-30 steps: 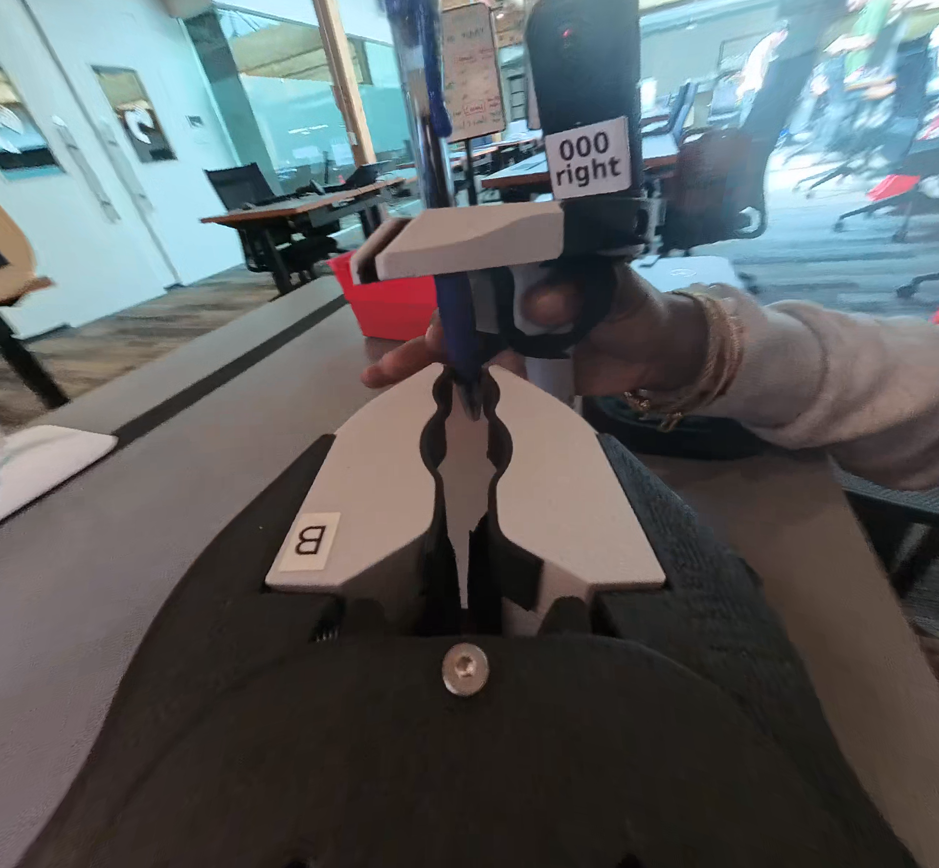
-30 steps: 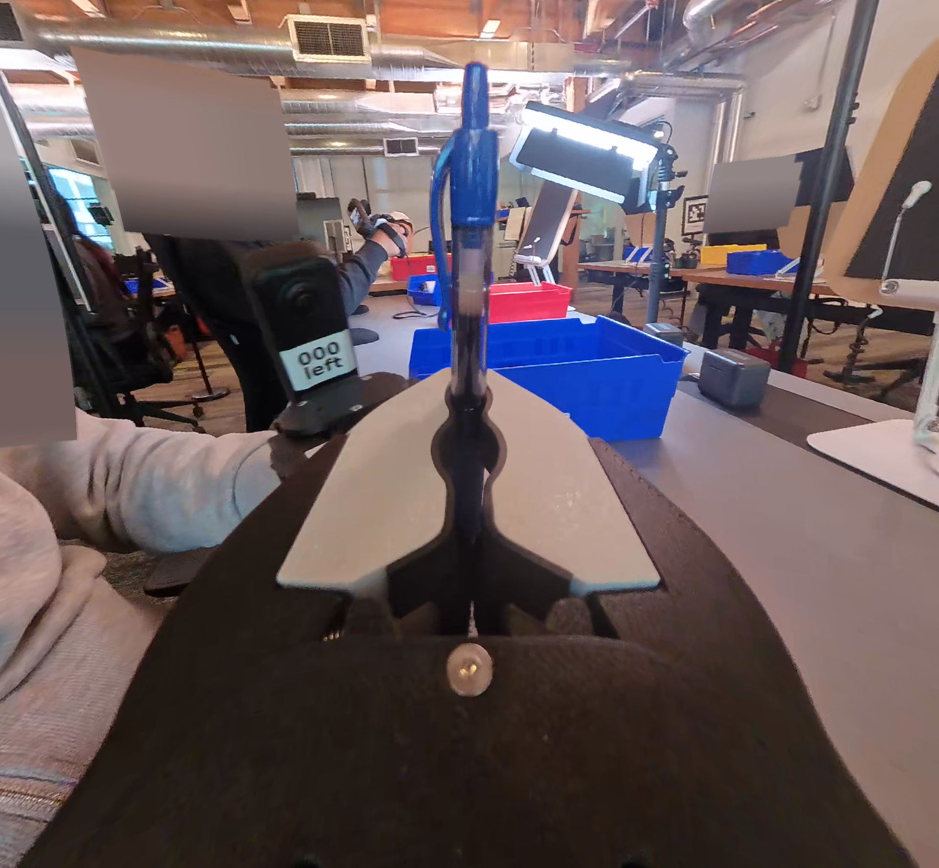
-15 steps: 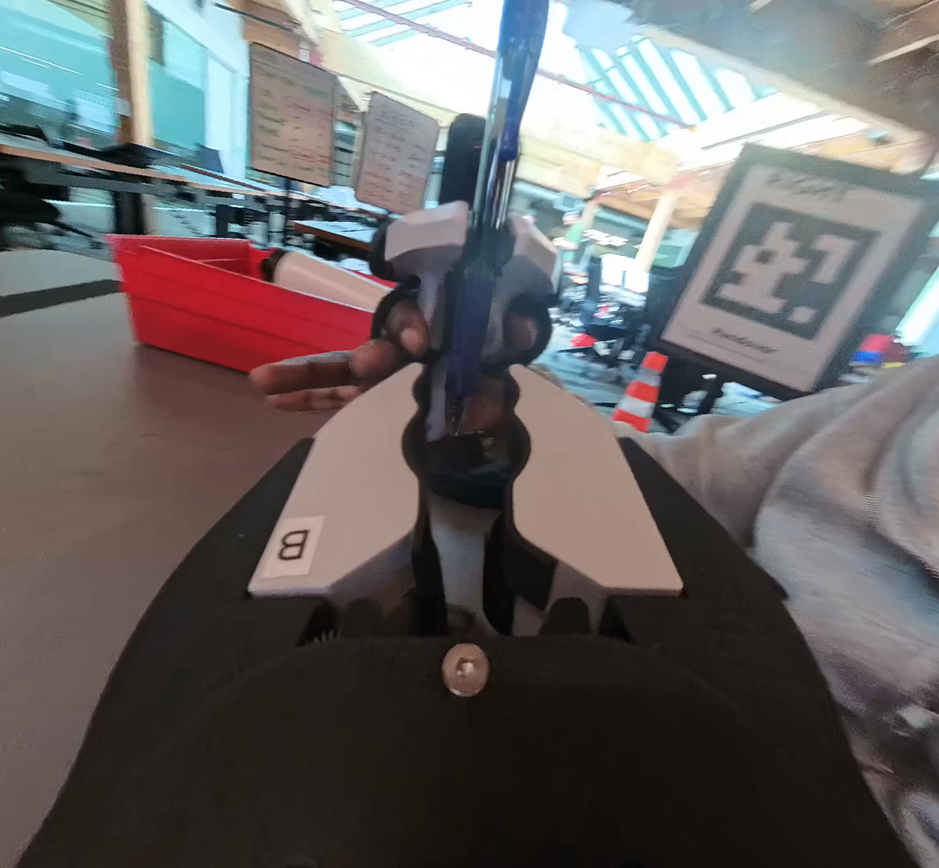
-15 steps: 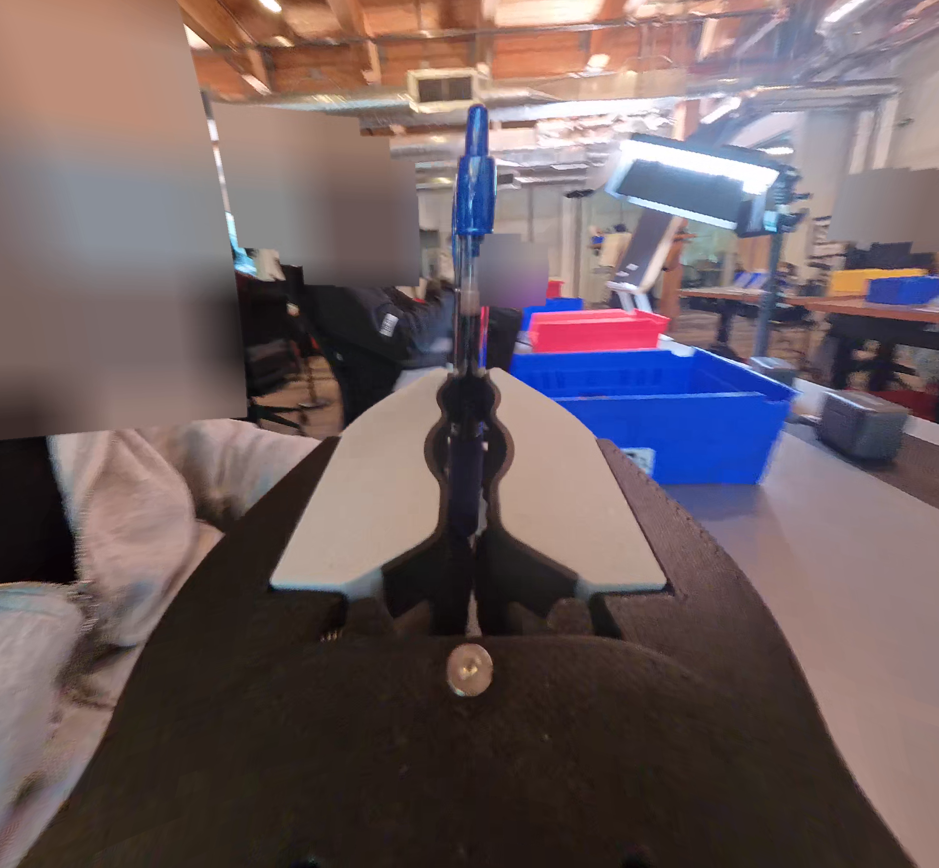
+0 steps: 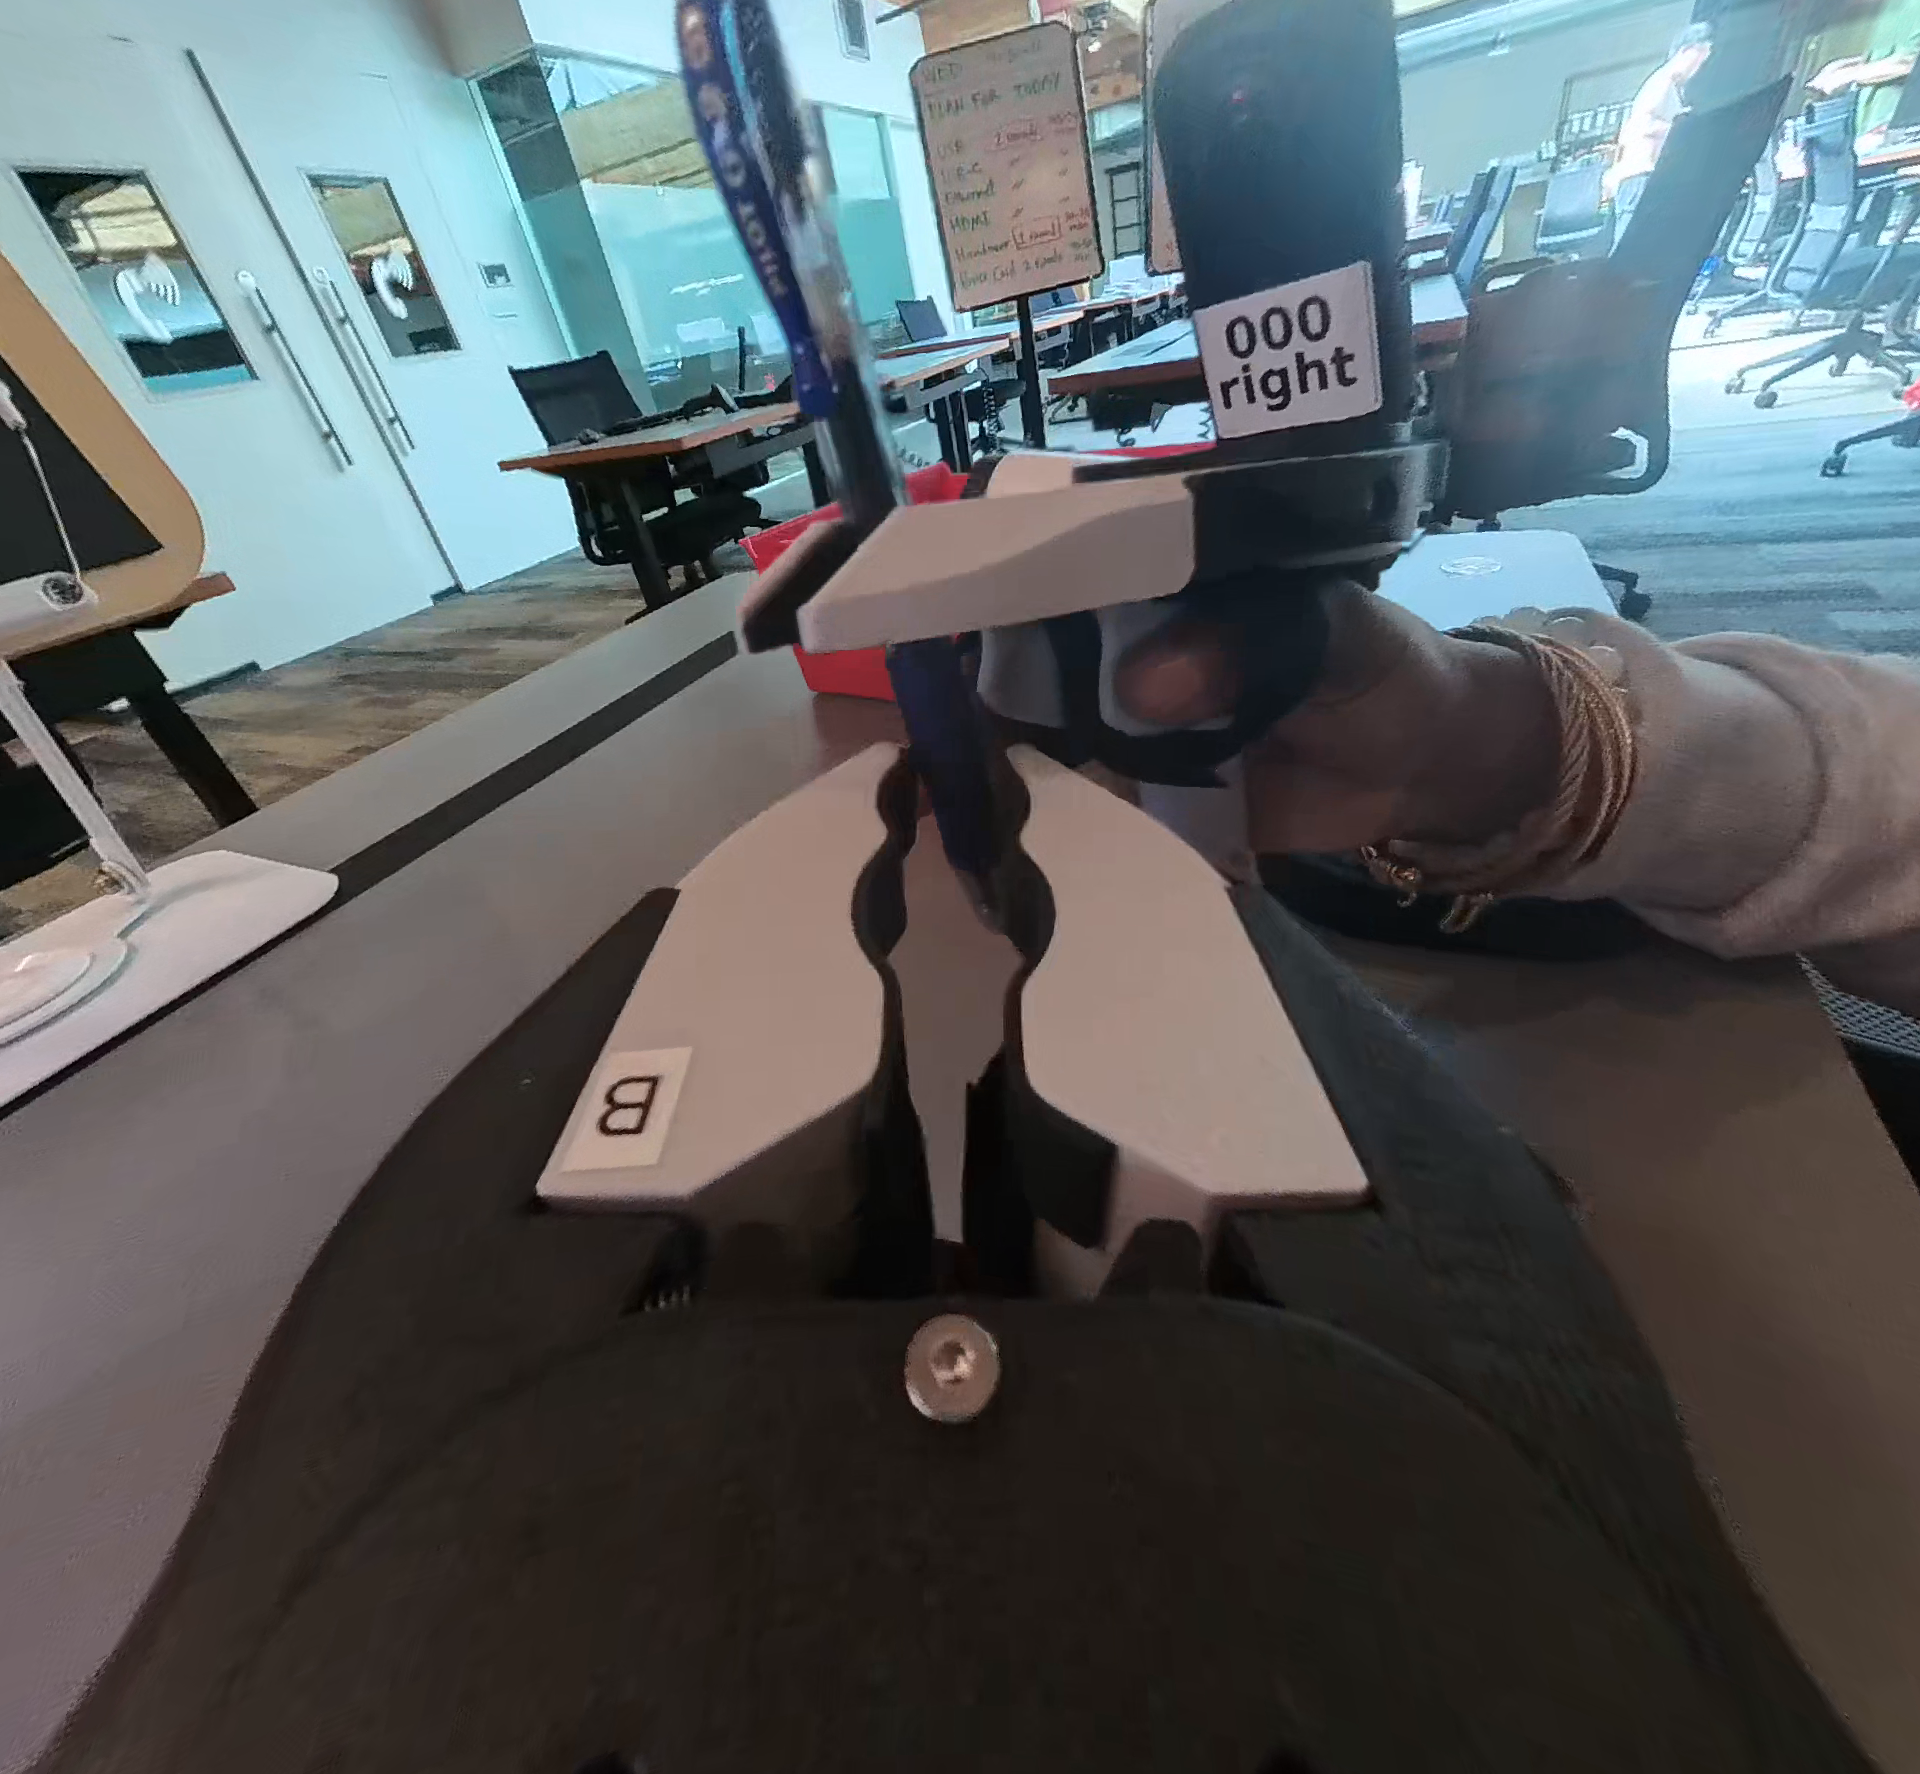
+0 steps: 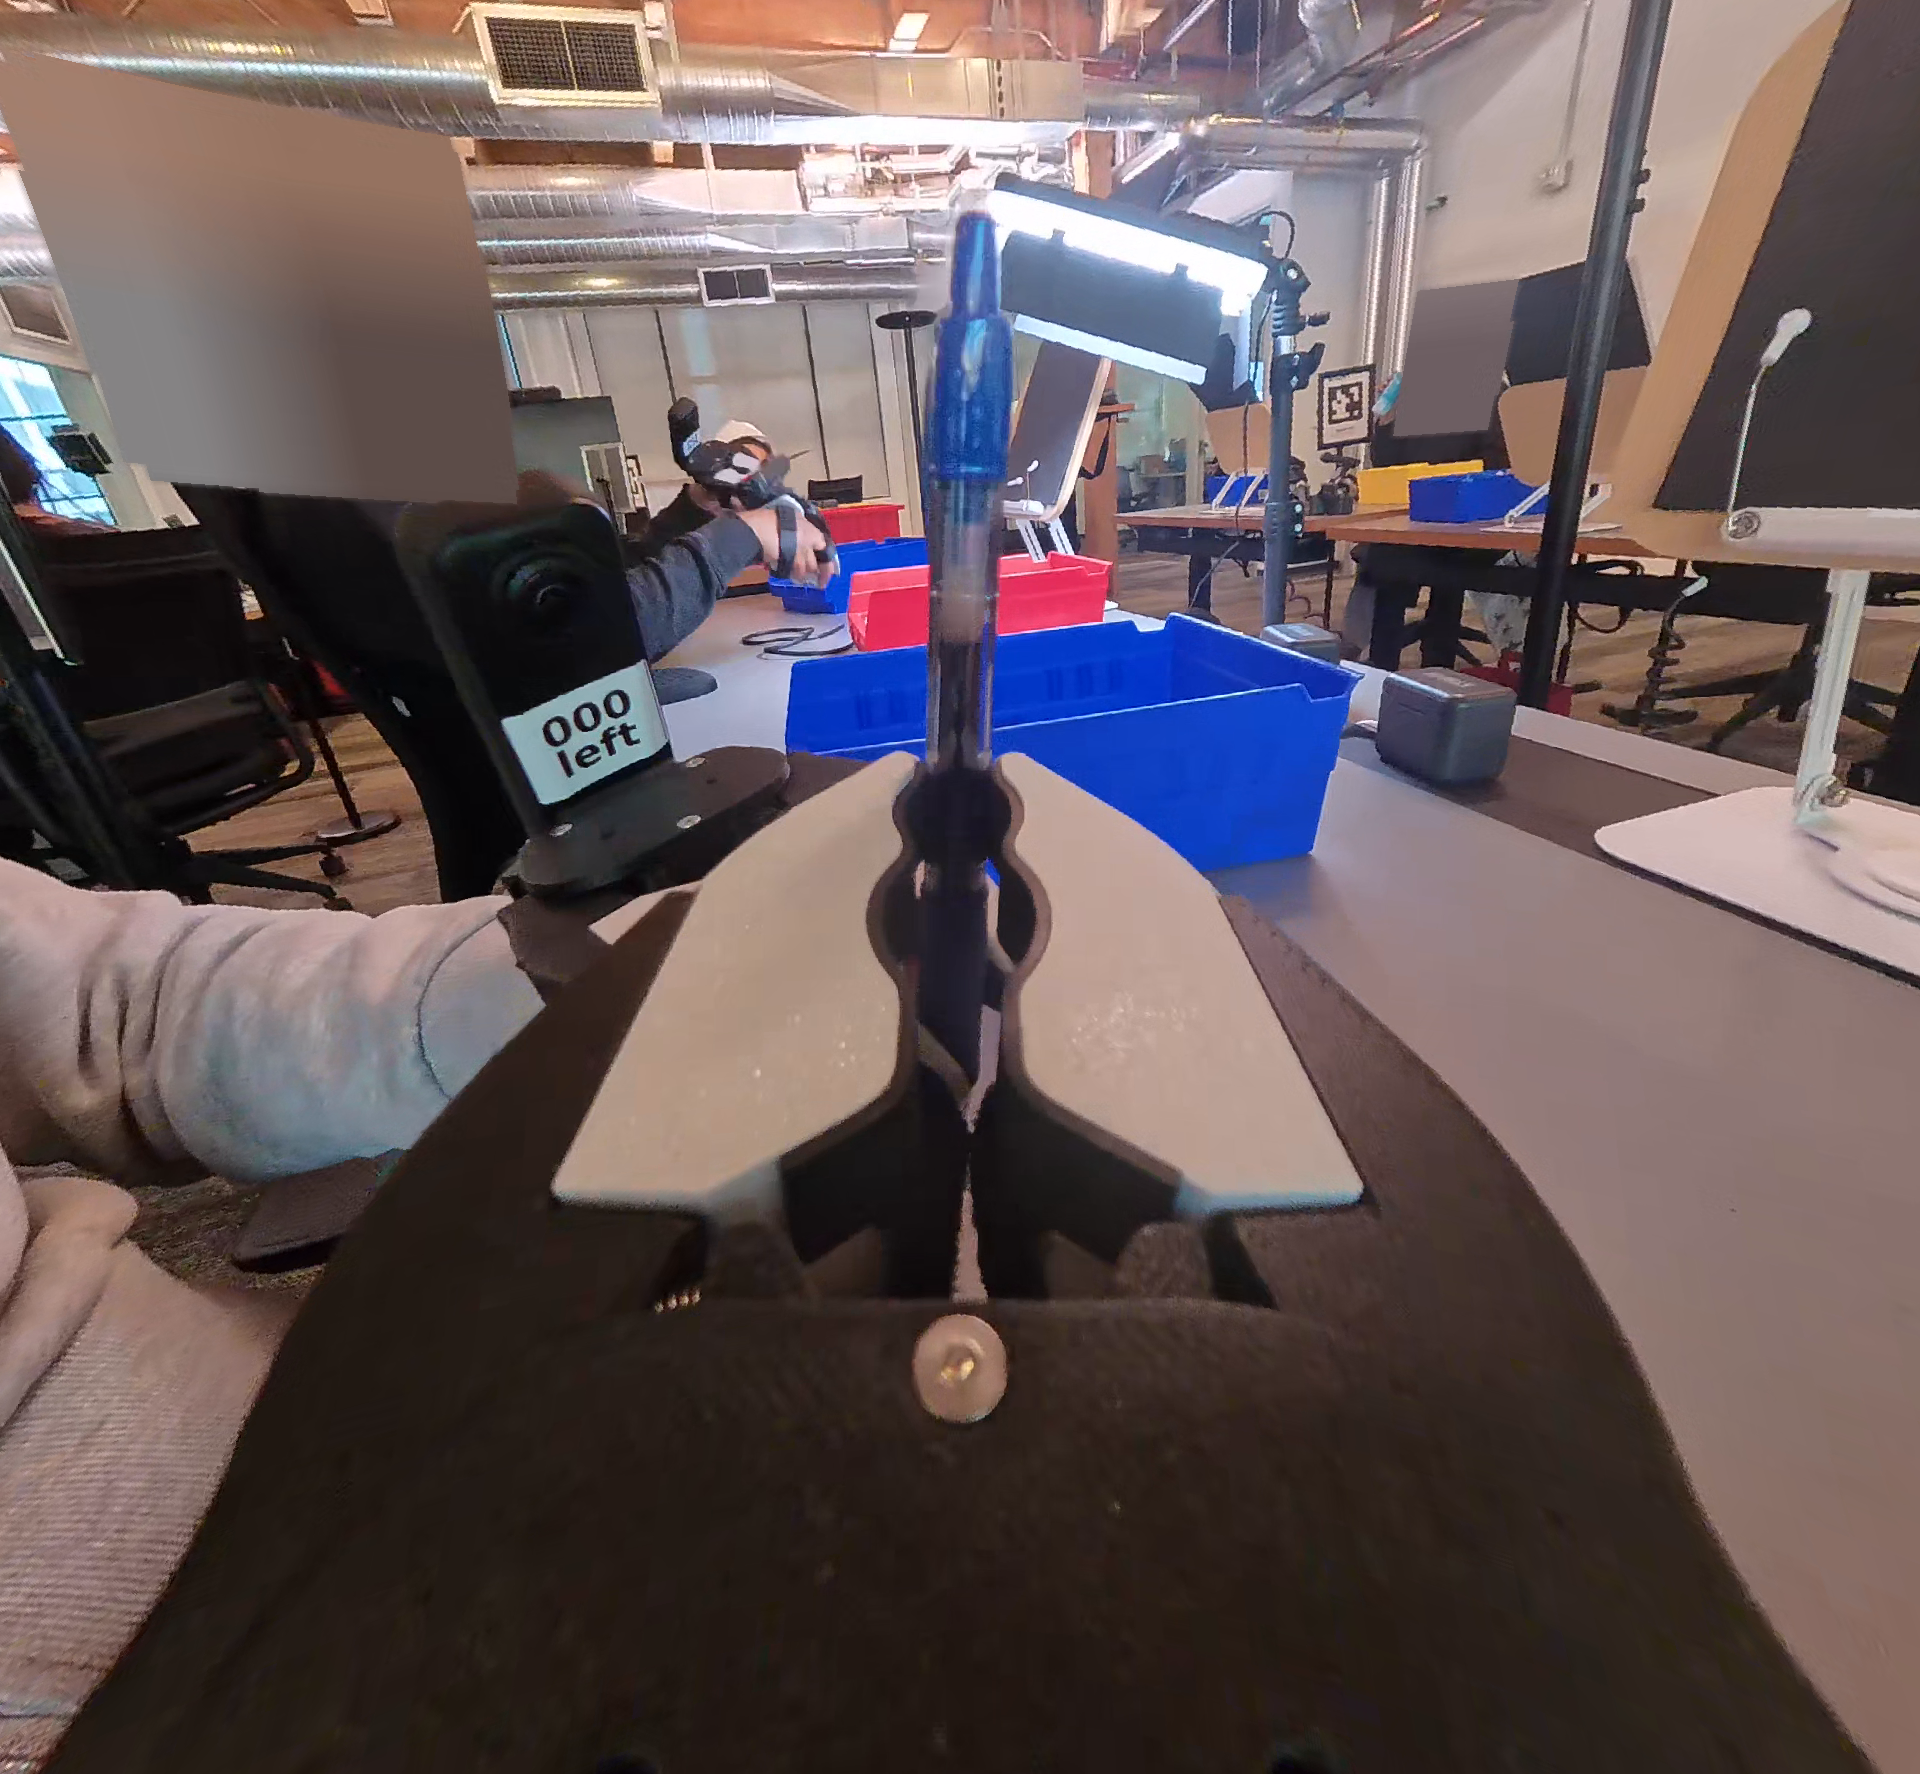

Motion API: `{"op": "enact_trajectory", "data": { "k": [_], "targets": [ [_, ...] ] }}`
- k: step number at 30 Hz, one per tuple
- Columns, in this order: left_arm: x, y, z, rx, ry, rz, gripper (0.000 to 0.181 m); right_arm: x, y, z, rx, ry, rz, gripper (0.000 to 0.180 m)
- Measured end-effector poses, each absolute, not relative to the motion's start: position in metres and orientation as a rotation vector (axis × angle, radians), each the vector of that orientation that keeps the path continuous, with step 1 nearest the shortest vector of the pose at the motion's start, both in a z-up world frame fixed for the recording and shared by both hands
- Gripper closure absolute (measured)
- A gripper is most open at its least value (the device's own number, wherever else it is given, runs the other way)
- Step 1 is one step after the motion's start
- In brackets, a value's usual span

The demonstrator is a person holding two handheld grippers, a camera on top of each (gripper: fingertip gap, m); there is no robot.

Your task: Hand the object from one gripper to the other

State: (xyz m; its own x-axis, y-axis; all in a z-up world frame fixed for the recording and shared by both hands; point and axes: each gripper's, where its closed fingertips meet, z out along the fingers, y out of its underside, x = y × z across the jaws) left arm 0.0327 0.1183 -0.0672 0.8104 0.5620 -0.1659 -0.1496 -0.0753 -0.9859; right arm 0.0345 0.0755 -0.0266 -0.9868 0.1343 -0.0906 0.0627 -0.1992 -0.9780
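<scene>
The pen [image 6: 961,602] stands upright between the right gripper [image 6: 958,789] fingers; a bin [image 6: 1143,737] sits behind on the table [image 6: 1558,1049]; the left gripper [image 5: 951,789] lies below.

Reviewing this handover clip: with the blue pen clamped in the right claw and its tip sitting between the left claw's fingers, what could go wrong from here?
1. The left claw looks open, with only the lower tip of the blue pen between its fingers; closing there may catch little of it.
2. The pen leans in the left wrist view, so it could pivot or slip.
3. If the right claw, shut on the pen, releases early, the pen could drop onto the table.
</scene>
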Motion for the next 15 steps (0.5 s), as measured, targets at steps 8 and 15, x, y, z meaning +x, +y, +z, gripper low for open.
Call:
{"op": "enact_trajectory", "data": {
  "k": [8, 15],
  "targets": [
    [0.071, 0.123, -0.043, -1.329, -0.265, -0.053, 0.171, 0.066, 0.089, -0.009, 0.024, -2.084, 2.682, 0.14],
    [0.081, 0.129, -0.048, -1.36, -0.235, -0.144, 0.169, 0.072, 0.096, -0.004, 0.106, -2.065, 2.715, 0.169]
  ]
}}
